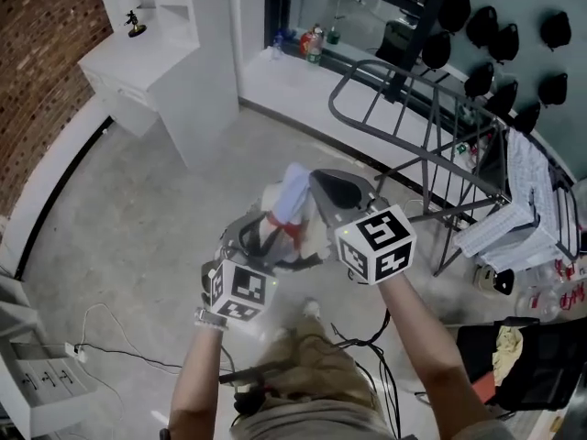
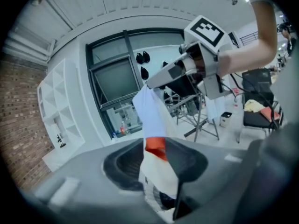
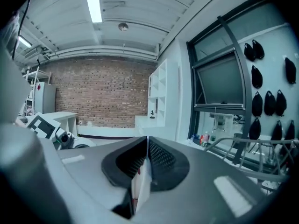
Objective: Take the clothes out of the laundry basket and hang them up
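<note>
My right gripper (image 3: pixel 144 158) pinches the white-and-red garment (image 2: pixel 152 111). My left gripper (image 2: pixel 156 148) stands spread, with the cloth hanging between its jaws.

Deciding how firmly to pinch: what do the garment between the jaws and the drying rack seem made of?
Garment: soft, matte fabric, white and pale blue with a red band; it folds and drapes limply. Fibre unclear. Drying rack: thin grey tubing, probably painted metal, judging by its rigid bends and dull even finish.
</note>
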A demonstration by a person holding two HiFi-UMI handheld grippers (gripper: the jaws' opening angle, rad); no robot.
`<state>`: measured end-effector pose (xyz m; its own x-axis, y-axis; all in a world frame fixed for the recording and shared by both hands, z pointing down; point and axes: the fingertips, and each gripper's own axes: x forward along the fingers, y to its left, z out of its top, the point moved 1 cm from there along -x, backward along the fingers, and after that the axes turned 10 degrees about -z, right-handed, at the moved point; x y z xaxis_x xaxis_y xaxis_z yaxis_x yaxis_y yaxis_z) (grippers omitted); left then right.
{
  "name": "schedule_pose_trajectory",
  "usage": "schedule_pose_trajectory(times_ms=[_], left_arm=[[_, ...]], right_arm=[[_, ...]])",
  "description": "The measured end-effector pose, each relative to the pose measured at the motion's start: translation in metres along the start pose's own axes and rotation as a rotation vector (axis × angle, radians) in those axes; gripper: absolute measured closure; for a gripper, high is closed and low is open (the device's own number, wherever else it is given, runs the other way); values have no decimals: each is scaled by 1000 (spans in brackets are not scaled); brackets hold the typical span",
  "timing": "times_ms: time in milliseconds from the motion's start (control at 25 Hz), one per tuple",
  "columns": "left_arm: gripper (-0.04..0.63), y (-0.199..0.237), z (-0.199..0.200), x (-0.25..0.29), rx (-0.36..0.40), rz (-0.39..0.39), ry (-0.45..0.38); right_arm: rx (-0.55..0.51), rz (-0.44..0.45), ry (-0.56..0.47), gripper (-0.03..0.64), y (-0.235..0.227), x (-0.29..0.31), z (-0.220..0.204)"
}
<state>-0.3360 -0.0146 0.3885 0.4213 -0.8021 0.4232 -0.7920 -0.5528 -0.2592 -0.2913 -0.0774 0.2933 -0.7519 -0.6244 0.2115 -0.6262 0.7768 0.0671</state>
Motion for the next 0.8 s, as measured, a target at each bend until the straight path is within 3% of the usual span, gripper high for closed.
schedule_pose_trajectory(times_ms=[200, 400, 800], left_arm=[[592, -13, 30, 11, 12, -58, -58], [594, -26, 75, 34, 23, -111, -136], [597, -59, 188, 63, 95, -198, -303]], right_arm=[[8, -102, -11, 603, -26, -44, 8], [12, -200, -4, 603, -65, -88, 2], [66, -329, 76, 603, -128, -164, -52]])
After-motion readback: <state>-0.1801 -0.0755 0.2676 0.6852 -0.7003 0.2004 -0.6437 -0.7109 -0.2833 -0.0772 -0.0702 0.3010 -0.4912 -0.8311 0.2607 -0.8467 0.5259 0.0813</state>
